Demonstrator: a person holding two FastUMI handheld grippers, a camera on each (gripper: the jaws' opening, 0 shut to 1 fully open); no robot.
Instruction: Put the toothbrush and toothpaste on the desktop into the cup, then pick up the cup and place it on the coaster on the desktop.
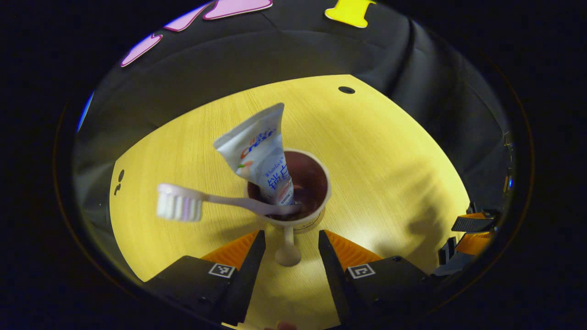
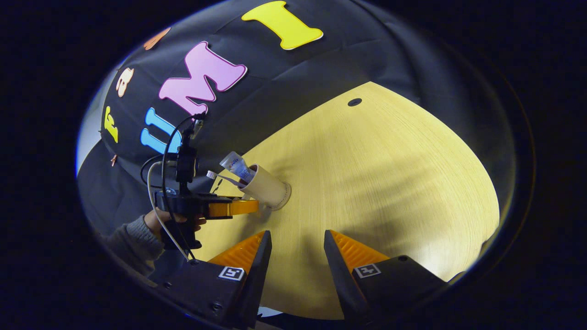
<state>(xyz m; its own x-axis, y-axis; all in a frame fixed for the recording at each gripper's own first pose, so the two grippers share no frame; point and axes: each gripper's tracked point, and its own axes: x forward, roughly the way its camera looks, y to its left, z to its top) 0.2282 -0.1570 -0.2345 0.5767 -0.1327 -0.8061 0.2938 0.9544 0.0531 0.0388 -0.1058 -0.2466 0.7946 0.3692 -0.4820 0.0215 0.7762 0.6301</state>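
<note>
Currently the cup (image 1: pixel 293 188), holding toothbrush (image 1: pixel 183 206) and toothpaste (image 1: pixel 263 153), stands on the coaster (image 2: pixel 285 198) directly ahead of the left gripper (image 1: pixel 291 247), fingers apart and unloaded; the right gripper (image 2: pixel 297 250), also apart, sits farther off.

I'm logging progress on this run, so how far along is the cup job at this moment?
Done: the toothpaste and toothbrush both stand in the cup, and the cup sits on the coaster on the desk. In hand: nothing; the left gripper is open in front of the cup, the right gripper open and apart. Left: apparently only pulling the grippers away.
</note>
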